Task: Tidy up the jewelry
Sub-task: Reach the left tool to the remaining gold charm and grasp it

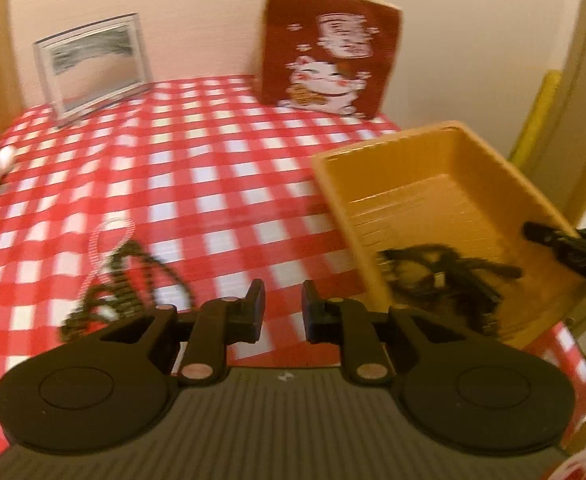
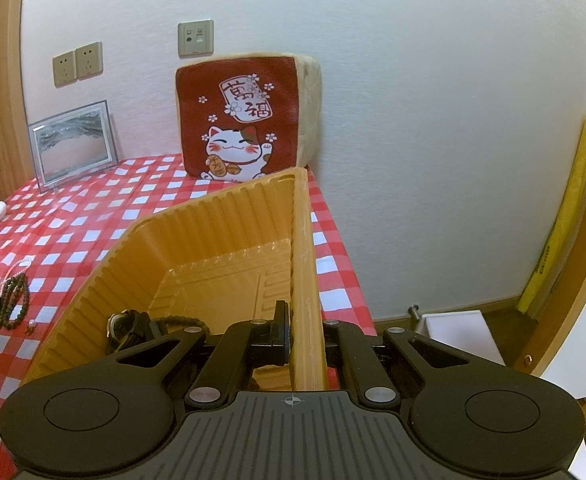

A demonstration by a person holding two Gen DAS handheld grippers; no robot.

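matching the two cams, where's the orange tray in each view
Left wrist: orange tray at right, beside the left hand-held gripper.
Right wrist: orange tray fills centre, its right wall clamped by the right hand-held gripper.
Shared landmark: red cat cushion against the wall.

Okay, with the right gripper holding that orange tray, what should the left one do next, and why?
Probably swing the left gripper leftward and down onto the dark bead necklace. It is open and holds nothing, while the right gripper clamps the orange tray by its right wall. A watch and beads already lie inside; the necklace and a pale bracelet remain on the checked cloth.
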